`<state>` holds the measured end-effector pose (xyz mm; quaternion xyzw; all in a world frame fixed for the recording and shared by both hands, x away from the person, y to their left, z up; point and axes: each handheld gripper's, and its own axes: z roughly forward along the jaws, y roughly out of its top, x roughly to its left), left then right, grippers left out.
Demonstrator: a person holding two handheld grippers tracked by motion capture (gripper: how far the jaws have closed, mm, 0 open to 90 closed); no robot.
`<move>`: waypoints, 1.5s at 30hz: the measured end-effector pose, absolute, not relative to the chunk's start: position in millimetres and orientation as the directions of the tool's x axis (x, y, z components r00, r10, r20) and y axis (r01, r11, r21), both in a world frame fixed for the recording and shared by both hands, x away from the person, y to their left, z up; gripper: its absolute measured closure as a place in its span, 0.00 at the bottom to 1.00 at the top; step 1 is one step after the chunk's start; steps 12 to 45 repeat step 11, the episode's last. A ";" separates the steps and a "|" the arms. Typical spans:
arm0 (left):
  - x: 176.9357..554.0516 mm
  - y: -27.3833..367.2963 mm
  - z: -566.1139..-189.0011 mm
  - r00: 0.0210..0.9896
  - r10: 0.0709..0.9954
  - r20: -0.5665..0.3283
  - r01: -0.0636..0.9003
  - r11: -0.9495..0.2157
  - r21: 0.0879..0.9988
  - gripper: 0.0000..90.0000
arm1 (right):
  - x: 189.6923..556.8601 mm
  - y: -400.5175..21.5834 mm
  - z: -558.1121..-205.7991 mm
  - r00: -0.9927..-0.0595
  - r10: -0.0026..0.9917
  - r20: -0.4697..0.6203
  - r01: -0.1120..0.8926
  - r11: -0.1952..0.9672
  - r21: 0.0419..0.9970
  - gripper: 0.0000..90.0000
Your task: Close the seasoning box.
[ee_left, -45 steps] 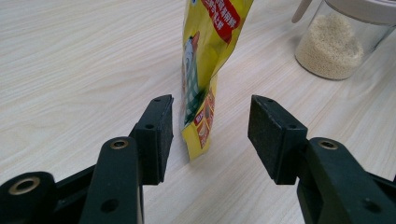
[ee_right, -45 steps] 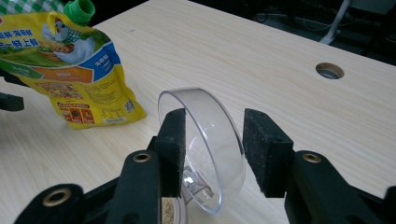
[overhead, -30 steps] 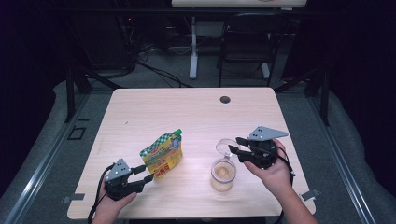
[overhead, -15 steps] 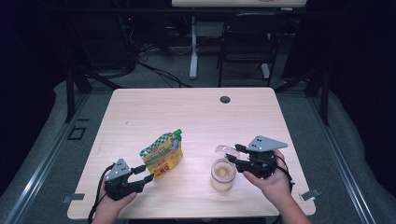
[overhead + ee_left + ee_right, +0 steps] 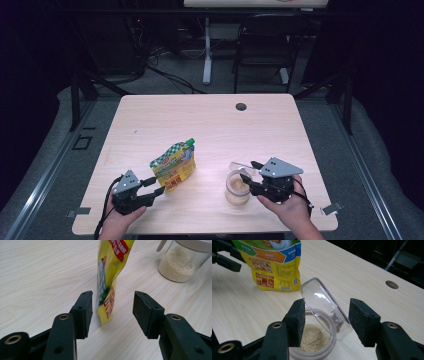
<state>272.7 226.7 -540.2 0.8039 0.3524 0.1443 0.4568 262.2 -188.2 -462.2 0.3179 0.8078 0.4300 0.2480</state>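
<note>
Jar (image 5: 317,345) of beige grains, lid (image 5: 325,308) hinged open

High view: table (image 5: 210,125) lit evenly from above, room around it very dark, picture soft and low in detail, only faint short shadows under the pouch (image 5: 173,165) and jar (image 5: 237,187). Left gripper view: bright, diffuse light, wood grain sharp, near black jaws slightly soft, jar at top right a bit out of focus. Right gripper view: bright on the tabletop, dark background at top right, pale glare on the clear lid (image 5: 325,307), mild wide-angle stretch at the edges.
</note>
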 end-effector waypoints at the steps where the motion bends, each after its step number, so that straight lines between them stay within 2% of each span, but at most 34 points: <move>1: 272.8 226.7 -540.1 0.712 0.697 -0.087 0.433 -0.337 0.836 0.56 | 260.4 -187.4 -464.1 -0.675 0.726 -0.127 0.299 0.427 0.853 0.51; 7: 272.2 226.2 -540.2 0.715 0.695 -0.078 0.430 -0.348 0.833 0.56 | 248.9 -186.8 -478.8 -0.661 0.736 -0.148 0.300 0.439 0.847 0.42; 45: 269.7 224.6 -539.2 0.716 0.694 -0.071 0.426 -0.354 0.833 0.56 | 240.7 -187.7 -485.3 -0.667 0.727 -0.162 0.301 0.461 0.835 0.41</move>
